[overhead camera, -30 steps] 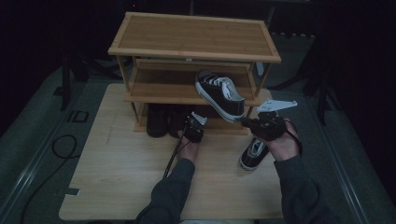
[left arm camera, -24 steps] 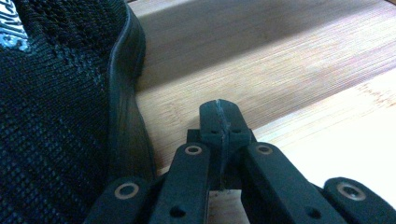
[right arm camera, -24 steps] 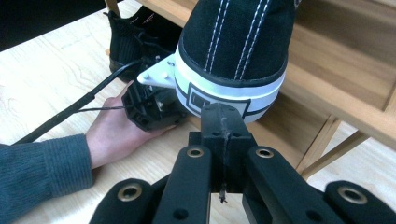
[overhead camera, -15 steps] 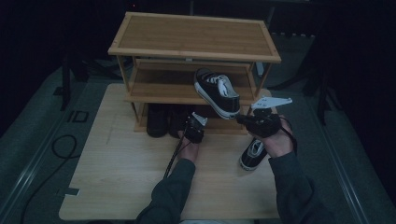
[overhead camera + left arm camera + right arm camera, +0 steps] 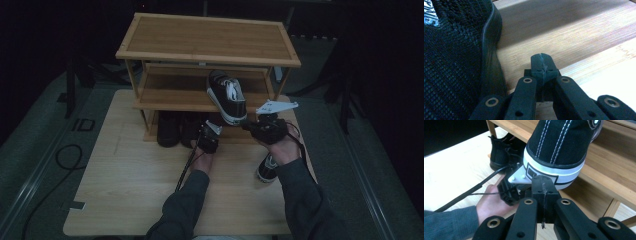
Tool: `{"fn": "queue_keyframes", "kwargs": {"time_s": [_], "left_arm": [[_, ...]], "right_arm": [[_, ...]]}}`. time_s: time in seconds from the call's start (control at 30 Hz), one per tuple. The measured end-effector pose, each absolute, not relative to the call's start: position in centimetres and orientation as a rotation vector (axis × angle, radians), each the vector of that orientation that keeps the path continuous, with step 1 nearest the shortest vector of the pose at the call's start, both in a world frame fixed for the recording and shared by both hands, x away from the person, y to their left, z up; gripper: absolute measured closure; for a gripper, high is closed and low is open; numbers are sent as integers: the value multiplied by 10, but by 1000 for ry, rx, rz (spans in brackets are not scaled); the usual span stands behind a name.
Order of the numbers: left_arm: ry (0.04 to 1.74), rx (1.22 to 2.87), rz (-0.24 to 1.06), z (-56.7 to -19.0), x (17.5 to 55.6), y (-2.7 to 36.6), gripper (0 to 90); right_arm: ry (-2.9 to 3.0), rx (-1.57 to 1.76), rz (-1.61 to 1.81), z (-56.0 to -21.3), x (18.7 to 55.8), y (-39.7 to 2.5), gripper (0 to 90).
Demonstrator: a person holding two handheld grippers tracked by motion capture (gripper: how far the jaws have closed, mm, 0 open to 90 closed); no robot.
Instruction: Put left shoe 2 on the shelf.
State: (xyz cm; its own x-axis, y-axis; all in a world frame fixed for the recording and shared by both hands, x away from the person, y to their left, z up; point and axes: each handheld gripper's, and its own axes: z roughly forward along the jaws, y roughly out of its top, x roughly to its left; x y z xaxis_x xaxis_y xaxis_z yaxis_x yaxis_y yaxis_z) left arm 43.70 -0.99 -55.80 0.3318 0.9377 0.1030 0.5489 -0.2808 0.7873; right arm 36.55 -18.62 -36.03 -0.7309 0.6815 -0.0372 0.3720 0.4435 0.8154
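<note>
A black canvas sneaker (image 5: 227,95) with a white sole stands toe-in on the middle shelf (image 5: 170,100) of a bamboo shoe rack, its heel (image 5: 556,160) hanging over the front edge. My right gripper (image 5: 248,126) is shut, and its tips (image 5: 543,185) sit against the white heel with nothing visible between them. My left gripper (image 5: 206,137) is shut too (image 5: 541,63). It is low at the rack's bottom level, beside a black mesh shoe (image 5: 454,62). The matching sneaker (image 5: 266,167) lies on the table under my right forearm.
Dark shoes (image 5: 170,131) fill the left of the rack's bottom level. The rack's top shelf (image 5: 210,35) is bare. The wooden table (image 5: 125,190) has free room at front left. A cable (image 5: 187,165) trails from the left gripper along the forearm.
The sneaker has swung from a tilted, crosswise position in the air to toe-in on the middle shelf. The right gripper followed it to the left. The left gripper stayed put.
</note>
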Motion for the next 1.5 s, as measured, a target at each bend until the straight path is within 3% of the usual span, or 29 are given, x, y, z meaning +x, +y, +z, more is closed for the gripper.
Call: {"fn": "queue_keyframes", "kwargs": {"time_s": [1.5], "left_arm": [[1309, 1943, 768, -558, 437, -11, 900]], "right_arm": [[2321, 841, 1161, -375, 407, -119, 900]]}}
